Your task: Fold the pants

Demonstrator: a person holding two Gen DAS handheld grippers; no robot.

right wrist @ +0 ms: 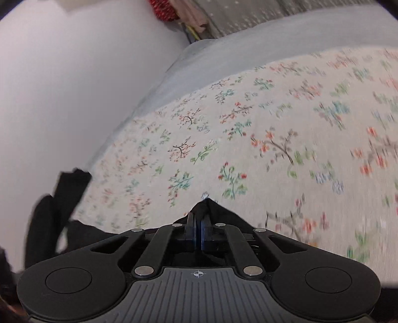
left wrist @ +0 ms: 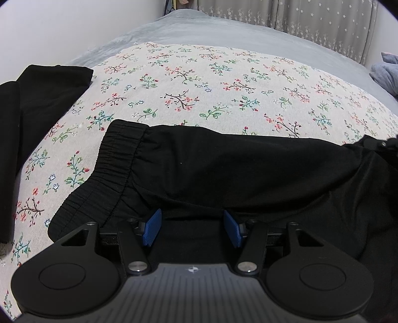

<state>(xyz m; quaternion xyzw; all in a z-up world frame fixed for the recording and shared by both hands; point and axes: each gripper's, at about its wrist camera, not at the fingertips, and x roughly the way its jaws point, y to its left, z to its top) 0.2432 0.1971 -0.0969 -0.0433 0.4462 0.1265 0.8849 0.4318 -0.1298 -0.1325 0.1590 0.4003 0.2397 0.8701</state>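
Observation:
Black pants (left wrist: 223, 171) lie across the floral cloth (left wrist: 199, 82) in the left wrist view, with the elastic waistband (left wrist: 117, 159) at the left. My left gripper (left wrist: 192, 227) is open, its blue pads (left wrist: 151, 227) spread just above the near edge of the pants, holding nothing. My right gripper (right wrist: 199, 231) is shut on a peak of black pants fabric (right wrist: 207, 206), lifted above the floral cloth (right wrist: 273, 139). The right wrist view is motion-blurred.
Another black garment (left wrist: 37, 99) lies folded at the far left; it also shows in the right wrist view (right wrist: 57, 206). A grey bedsheet (left wrist: 223, 32) lies beyond the cloth, with a curtain (left wrist: 298, 22) behind. A white wall (right wrist: 74, 87) runs along the left.

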